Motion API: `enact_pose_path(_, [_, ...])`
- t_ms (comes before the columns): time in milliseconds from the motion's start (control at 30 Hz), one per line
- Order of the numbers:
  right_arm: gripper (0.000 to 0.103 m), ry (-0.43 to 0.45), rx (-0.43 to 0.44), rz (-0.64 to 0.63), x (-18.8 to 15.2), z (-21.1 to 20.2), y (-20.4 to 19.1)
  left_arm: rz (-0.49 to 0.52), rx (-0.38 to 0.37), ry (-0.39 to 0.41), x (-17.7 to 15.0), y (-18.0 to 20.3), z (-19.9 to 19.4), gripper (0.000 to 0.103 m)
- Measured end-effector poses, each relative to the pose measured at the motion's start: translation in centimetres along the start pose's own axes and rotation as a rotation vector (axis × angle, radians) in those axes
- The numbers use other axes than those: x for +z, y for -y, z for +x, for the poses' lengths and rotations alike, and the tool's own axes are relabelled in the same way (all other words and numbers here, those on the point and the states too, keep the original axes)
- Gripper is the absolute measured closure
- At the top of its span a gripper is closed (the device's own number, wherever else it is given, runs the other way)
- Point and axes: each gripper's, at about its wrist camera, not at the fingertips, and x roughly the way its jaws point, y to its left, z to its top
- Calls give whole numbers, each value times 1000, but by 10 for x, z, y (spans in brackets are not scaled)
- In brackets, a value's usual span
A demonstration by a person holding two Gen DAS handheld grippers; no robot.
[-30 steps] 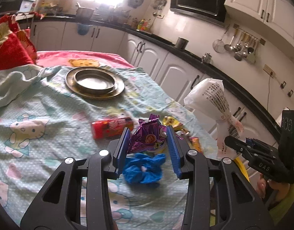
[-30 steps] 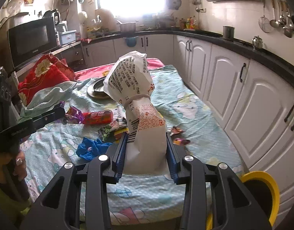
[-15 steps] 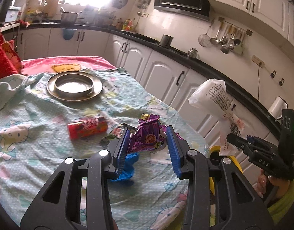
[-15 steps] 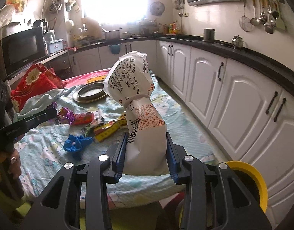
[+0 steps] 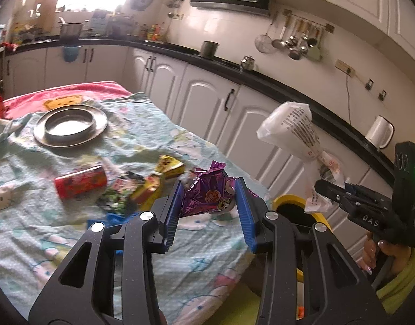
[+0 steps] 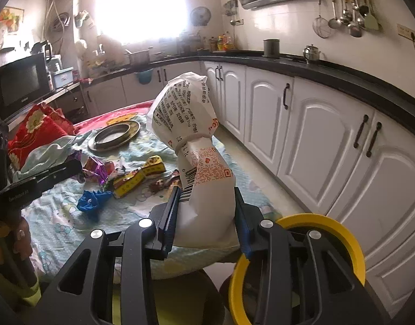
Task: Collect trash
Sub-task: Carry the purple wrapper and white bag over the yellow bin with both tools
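Both hands are carrying stuff right now. Nearest, the left gripper [image 5: 208, 211] is squeezing a crumpled purple wrapper [image 5: 207, 193] between its blue pads, the wrapper poking up and away from the jaws, hanging over the near right edge of the table [image 5: 39, 233]. The right gripper [image 6: 206, 216] is clamped narrow on the bottom of a white printed bag [image 6: 192, 146], which is standing tall along the fingers with its tied, puffy end pointing up and away.

The bit that matters: the yellow-rimmed bin [image 6: 340, 233] is sitting on the floor just off the table's near right corner. In the right wrist view it's directly under and a little right of the right gripper, so I'd say the bag is basically lined up for a drop. In the left wrist view the same bin [image 5: 288, 199] is showing just right of the left gripper's right finger and lower, so the wrapper needs a short shift to the right first. The right hand is looking like the nearer one.

Further out on the cloth, trash is waiting: a blue glove [image 6: 92, 201], a yellow packet [image 6: 138, 177], a green wrapper [image 5: 116, 199] and a red can [image 5: 81, 184] lying on its side. Far end, a metal plate [image 5: 70, 124] is sitting near the red blanket.
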Motion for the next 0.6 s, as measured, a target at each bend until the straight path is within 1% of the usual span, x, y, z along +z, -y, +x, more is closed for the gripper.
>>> enact_pose_path(300, [67, 4, -34, 45, -9, -8, 23, 81, -55, -38, -8, 40, 20, 71])
enact_pose_path(600, [67, -3, -84, 92, -23, -17, 50, 132, -88, -70, -19, 66, 35, 71])
